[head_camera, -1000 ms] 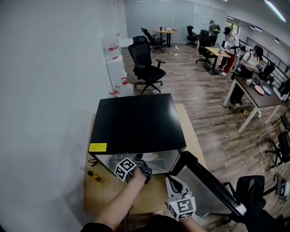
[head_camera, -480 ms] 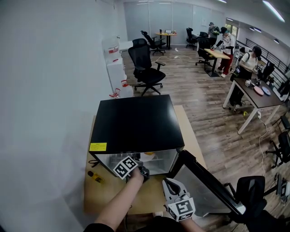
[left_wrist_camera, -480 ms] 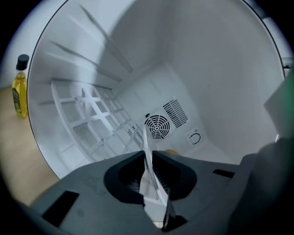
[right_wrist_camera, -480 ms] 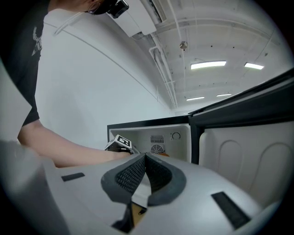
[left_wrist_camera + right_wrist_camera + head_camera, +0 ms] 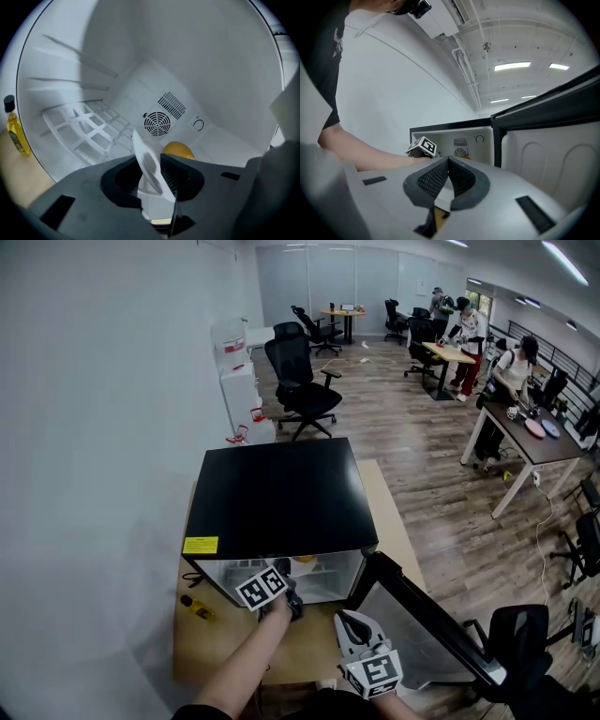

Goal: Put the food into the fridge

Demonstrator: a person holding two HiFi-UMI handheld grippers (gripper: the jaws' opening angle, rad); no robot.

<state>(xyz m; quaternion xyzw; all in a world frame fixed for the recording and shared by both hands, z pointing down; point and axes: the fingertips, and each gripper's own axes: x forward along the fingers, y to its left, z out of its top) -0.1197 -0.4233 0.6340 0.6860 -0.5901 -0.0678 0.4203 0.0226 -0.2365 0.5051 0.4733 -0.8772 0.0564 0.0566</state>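
Inside the fridge [image 5: 281, 498], a probably stiff, fragile plate [image 5: 143, 145], best rim-pinched, is being freed by the opening left hand-held gripper [image 5: 151, 165]

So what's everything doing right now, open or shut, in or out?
Fridge door: open wide.
Left tool: inside the fridge, opening, plate rim between its jaws.
Right tool: shut, empty, outside the fridge.
Plate: inside the fridge.
Orange fruit: inside the fridge.
Yellow bottle: outside, on the table.
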